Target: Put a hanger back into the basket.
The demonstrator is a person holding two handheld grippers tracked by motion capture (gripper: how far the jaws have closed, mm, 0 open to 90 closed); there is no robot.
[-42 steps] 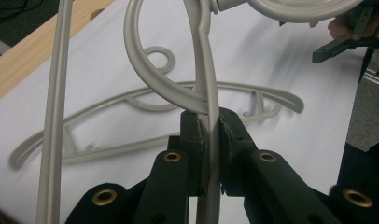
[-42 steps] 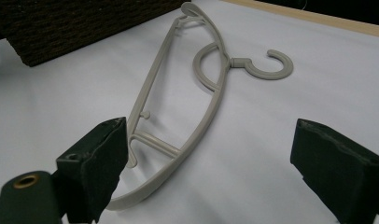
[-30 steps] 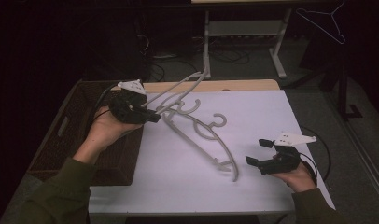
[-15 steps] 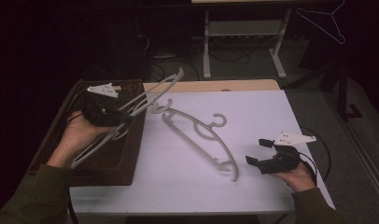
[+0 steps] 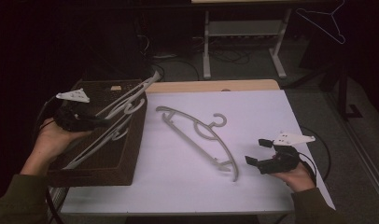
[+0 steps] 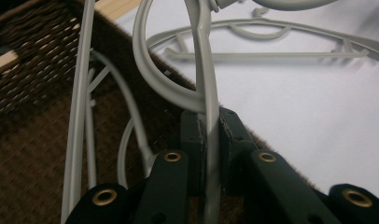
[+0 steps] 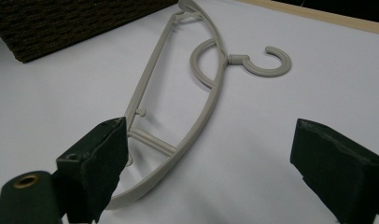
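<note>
While our left gripper [image 5: 87, 122] clamps a grey hanger [image 5: 114, 109] over the brown wicker basket [image 5: 127, 161], where another hanger [image 5: 96, 144] already lies, our right gripper [image 5: 262, 151] rests wide open beside the second hanger [image 5: 201, 135] lying on the white table [image 5: 253, 107].

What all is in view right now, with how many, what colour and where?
held hanger: one, grey, over the basket, pinched by the left gripper
hanger in basket: at least one, grey, lying inside
table hanger: one, grey, flat mid-table
wire hanger: one, pale, hanging top right
basket: one, dark brown woven, left of the table
table: one, white top
left gripper: black fingers shut on the held hanger
right gripper: black fingers open, near the table hanger's end
</note>
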